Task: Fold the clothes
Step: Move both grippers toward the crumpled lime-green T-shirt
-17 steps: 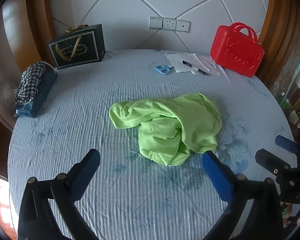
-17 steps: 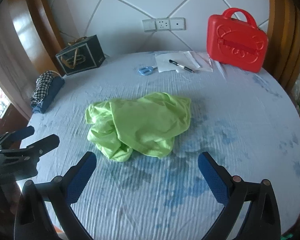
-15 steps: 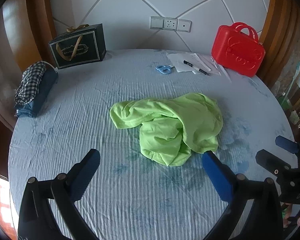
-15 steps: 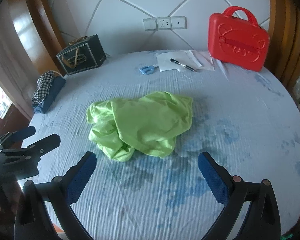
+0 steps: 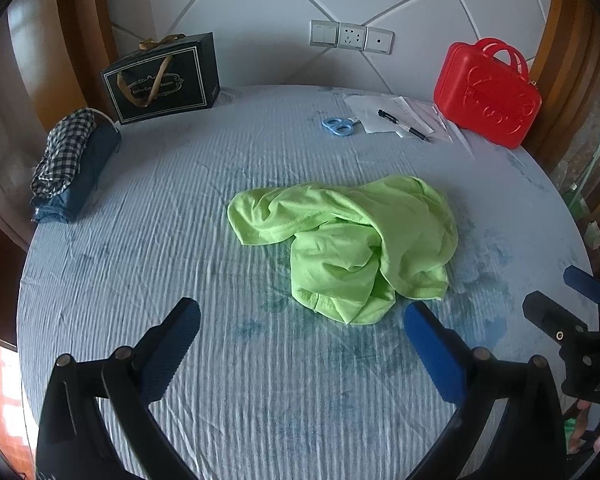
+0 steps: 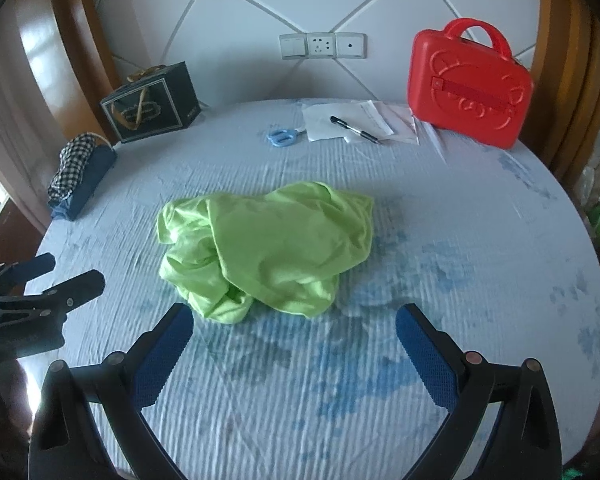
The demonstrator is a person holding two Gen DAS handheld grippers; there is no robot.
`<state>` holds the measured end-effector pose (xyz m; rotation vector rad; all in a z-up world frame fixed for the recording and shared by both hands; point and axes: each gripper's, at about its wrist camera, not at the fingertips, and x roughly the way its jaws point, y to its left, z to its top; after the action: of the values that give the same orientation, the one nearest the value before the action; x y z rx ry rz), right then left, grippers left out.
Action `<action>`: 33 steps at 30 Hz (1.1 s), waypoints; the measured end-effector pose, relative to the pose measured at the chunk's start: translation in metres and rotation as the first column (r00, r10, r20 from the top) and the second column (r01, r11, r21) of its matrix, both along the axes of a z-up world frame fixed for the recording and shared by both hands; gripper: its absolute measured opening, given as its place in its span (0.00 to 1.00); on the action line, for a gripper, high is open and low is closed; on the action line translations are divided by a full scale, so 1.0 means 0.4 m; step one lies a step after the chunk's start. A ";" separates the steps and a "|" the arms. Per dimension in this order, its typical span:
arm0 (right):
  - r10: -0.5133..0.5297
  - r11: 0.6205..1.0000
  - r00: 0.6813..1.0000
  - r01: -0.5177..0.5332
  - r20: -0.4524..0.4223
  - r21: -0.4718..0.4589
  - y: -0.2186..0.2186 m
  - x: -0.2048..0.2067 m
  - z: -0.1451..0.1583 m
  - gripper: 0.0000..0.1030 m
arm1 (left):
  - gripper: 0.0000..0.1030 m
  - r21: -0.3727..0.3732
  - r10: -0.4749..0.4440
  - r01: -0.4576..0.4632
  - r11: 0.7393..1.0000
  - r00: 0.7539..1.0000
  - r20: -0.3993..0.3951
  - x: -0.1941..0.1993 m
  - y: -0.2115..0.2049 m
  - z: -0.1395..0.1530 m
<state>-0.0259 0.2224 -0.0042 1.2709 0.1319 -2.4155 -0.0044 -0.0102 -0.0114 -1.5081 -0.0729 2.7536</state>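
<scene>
A crumpled lime-green garment [image 5: 348, 240] lies in a heap at the middle of the round table covered in a pale blue striped cloth [image 5: 180, 208]; it also shows in the right wrist view [image 6: 268, 248]. My left gripper [image 5: 300, 316] is open and empty, just in front of the garment's near edge. My right gripper [image 6: 294, 318] is open and empty, also just short of the garment. Each gripper shows at the edge of the other's view, the right one [image 5: 572, 300] and the left one [image 6: 56, 280].
A folded stack of checked and denim clothes [image 5: 72, 164] lies at the far left edge. A dark gift bag [image 5: 162, 78], blue scissors [image 5: 338, 126], papers with a pen [image 5: 404, 120] and a red case [image 5: 488, 94] stand along the back.
Both grippers have moved slightly forward toward the garment; it looks a little larger and lower in both views. The garment has not moved.
</scene>
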 end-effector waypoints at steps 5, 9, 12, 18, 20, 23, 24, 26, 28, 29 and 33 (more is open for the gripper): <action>0.001 1.000 1.000 -0.001 -0.014 0.017 -0.005 0.003 -0.001 1.00 | 1.00 -0.002 -0.004 0.004 1.000 1.000 0.002 -0.001 -0.001 0.000; 0.009 1.000 1.000 -0.008 -0.025 0.019 -0.010 0.005 0.002 1.00 | 1.00 -0.005 -0.006 0.006 1.000 1.000 0.002 -0.001 -0.002 0.000; 0.015 1.000 1.000 -0.014 -0.026 0.015 -0.012 0.004 0.005 1.00 | 1.00 -0.006 -0.006 0.006 1.000 1.000 0.002 -0.002 -0.003 0.002; 0.022 1.000 1.000 -0.022 -0.019 0.013 -0.013 -0.002 0.006 1.00 | 1.00 -0.004 -0.004 0.004 1.000 1.000 0.007 -0.005 -0.005 -0.003; 0.022 1.000 1.000 -0.022 -0.017 0.014 -0.013 -0.004 0.006 1.00 | 1.00 -0.003 -0.003 0.003 1.000 1.000 0.010 -0.007 -0.006 -0.004; 0.024 1.000 1.000 -0.024 -0.006 0.005 -0.014 -0.009 0.006 1.00 | 1.00 0.000 -0.003 0.003 1.000 1.000 0.012 -0.008 -0.007 -0.006; 0.024 1.000 1.000 -0.024 -0.004 0.005 -0.014 -0.011 0.006 1.00 | 1.00 0.000 -0.004 0.004 1.000 1.000 0.012 -0.008 -0.007 -0.007; 0.020 1.000 1.000 -0.020 0.000 0.005 -0.014 -0.014 0.005 1.00 | 1.00 0.001 -0.006 0.006 1.000 1.000 0.011 -0.008 -0.006 -0.007; 0.017 1.000 1.000 -0.017 0.004 0.002 -0.014 -0.017 0.004 1.00 | 1.00 0.001 -0.009 0.009 1.000 1.000 0.009 -0.010 -0.004 -0.007; 0.016 1.000 1.000 -0.016 0.005 0.002 -0.014 -0.018 0.003 1.00 | 1.00 0.000 -0.010 0.010 1.000 1.000 0.009 -0.012 -0.003 -0.007; 0.013 1.000 1.000 -0.013 0.009 0.001 -0.011 -0.023 0.002 1.00 | 1.00 0.001 -0.011 0.011 1.000 1.000 0.012 -0.017 -0.004 -0.011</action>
<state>-0.0349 0.2180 -0.0034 1.2777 0.1389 -2.3985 -0.0110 -0.0118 -0.0159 -1.5207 -0.0663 2.7354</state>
